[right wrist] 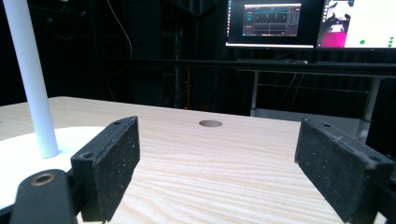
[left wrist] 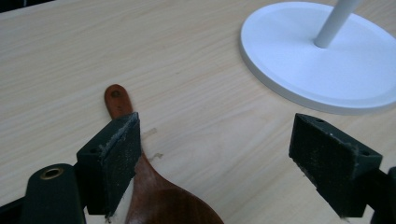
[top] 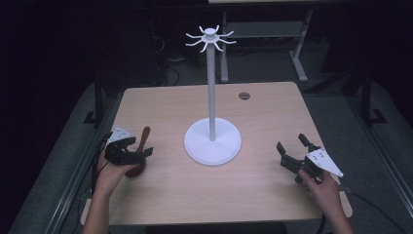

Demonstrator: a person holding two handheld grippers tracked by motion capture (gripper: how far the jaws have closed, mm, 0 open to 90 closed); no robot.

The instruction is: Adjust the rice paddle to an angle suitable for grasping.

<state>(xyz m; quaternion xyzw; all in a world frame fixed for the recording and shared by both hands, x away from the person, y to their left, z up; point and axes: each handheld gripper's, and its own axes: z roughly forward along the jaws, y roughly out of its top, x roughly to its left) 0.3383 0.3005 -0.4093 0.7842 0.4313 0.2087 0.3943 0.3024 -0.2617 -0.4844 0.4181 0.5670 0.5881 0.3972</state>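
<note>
Spoon job, left side first. Dark brown wooden spoon lies flat on the light wood worktop, left of centre. Long axis runs front to back: handle tip with a small hole points away from the person, bowl sits nearest them.

Left gripper hangs right over the spoon, jaws spread wide, holding nothing. In the left gripper view the spoon's neck passes just beside the inner face of the left pad; may be touching, can't tell. The other pad is well apart, over bare worktop. So the spoon is off-centre in the gap, hard against one side, and its axis runs roughly parallel to the pad faces. Judgement: closing would pinch across the neck, and the far pad does nearly all the travel; the spoon could skid or roll on the bowl before it seats.

Centre: white metal hook stand with round base, thin pole and hook crown on top. Base near the spoon, not touching.

Right: right gripper hovers near the worktop's right edge, jaws also wide apart and empty, aimed across the worktop past the stand's pole. Well away from the spoon, so left hand is clearly the nearer one for the pick.
</note>
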